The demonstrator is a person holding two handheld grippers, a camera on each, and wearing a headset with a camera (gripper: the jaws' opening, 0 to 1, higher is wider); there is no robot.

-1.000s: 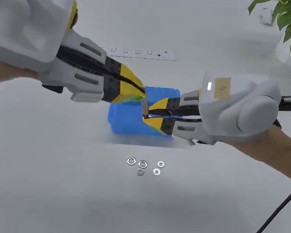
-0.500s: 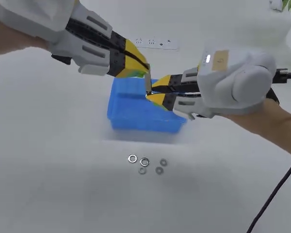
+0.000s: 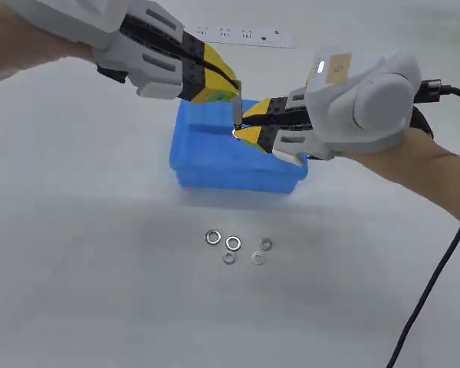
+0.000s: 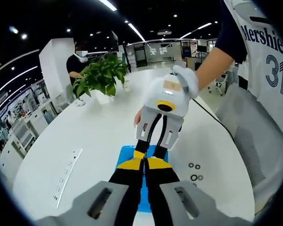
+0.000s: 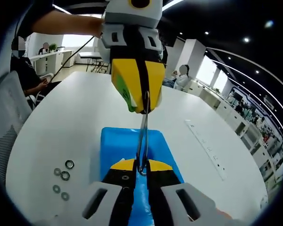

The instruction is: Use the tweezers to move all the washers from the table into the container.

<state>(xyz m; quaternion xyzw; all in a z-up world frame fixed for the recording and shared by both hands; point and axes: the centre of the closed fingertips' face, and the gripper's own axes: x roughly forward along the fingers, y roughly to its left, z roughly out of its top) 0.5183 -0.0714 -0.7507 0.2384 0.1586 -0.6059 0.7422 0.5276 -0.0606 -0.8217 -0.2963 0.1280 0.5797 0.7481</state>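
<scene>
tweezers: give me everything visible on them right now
The tweezers look like thin silvery metal, two slim arms lying close together. Their upper end is clamped in the shut yellow-tipped jaws of the left gripper; their lower end sits between the jaws of the right gripper, which look shut on it. They stand roughly upright over the blue container, apparently not touching it.

Counted 5 washers [image 3: 232, 244] on the tabletop [image 3: 77, 268], all in 1 loose cluster. There was 1 blue container [image 3: 230, 178] and 1 pr of tweezers [image 3: 236, 115]. Left hand-held gripper [image 3: 230, 88] + right hand-held gripper [image 3: 247, 129] made 2. Also 1 power strip [image 3: 245, 34], 1 black cable [image 3: 429, 291], and 1 potted plant [image 4: 101, 75] in the left gripper view.
</scene>
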